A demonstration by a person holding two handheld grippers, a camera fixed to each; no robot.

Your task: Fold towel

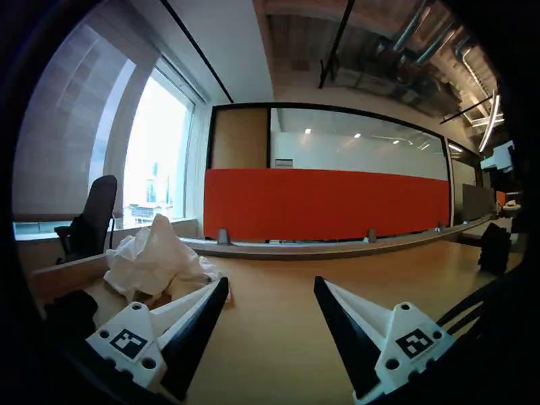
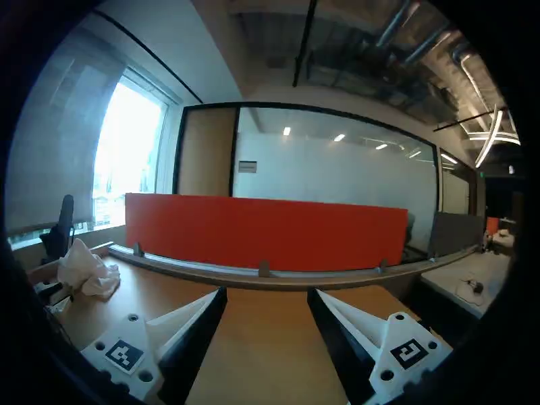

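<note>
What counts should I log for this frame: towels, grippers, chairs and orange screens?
Towels: 1, a crumpled white towel
Grippers: 2, the left gripper and the right gripper, both open and holding nothing
Chairs: 1, a black chair by the window
Orange screens: 1, the orange screen along the back of the desk
Total: 5

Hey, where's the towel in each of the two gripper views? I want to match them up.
Left gripper view: the towel lies crumpled at lower left, on the desk.
Right gripper view: the towel looks smaller, at the far left, on the same desk.
Shared landmark: the orange divider along the desk's back edge; in both views the towel lies just left of its left end.
</note>
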